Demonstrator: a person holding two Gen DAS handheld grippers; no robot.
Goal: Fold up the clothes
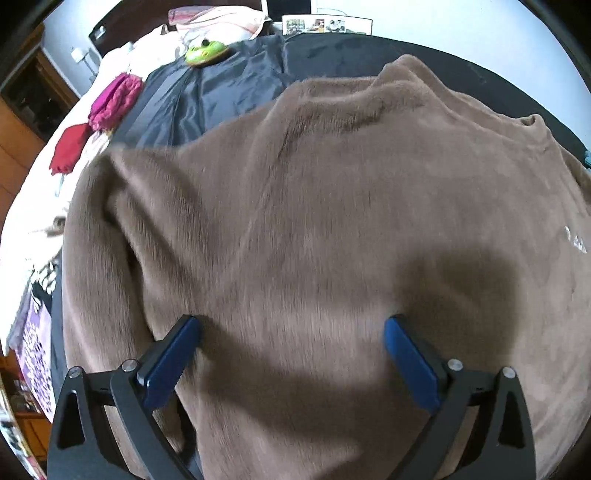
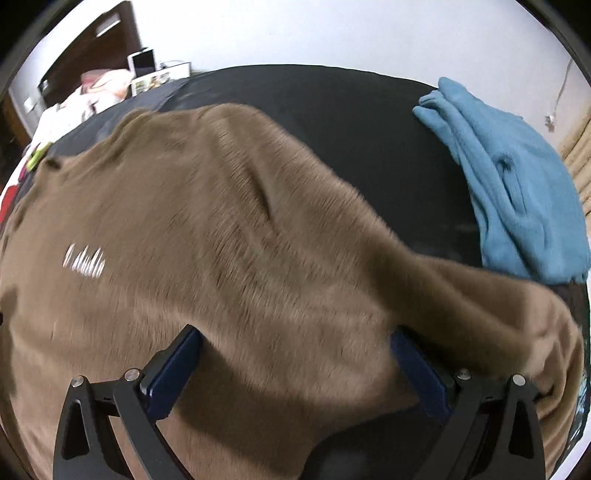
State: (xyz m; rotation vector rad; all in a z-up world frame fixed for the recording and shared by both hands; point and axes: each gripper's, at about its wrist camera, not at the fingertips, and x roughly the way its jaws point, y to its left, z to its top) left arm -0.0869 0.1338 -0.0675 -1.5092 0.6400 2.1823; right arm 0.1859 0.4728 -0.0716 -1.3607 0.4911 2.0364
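Dark bedding [image 2: 332, 110] bears a brown fleece top [image 1: 314, 221] beneath both spread hand-held grippers, left [image 1: 291, 332] and right [image 2: 295, 343].

You are in a home bedroom: a bed under a dark sheet [image 2: 332, 110] fills the view, a dark wooden headboard [image 2: 92, 48] and pink bedding [image 1: 218, 22] sit at eleven o'clock, and a blue garment [image 2: 517, 192] lies at two o'clock.
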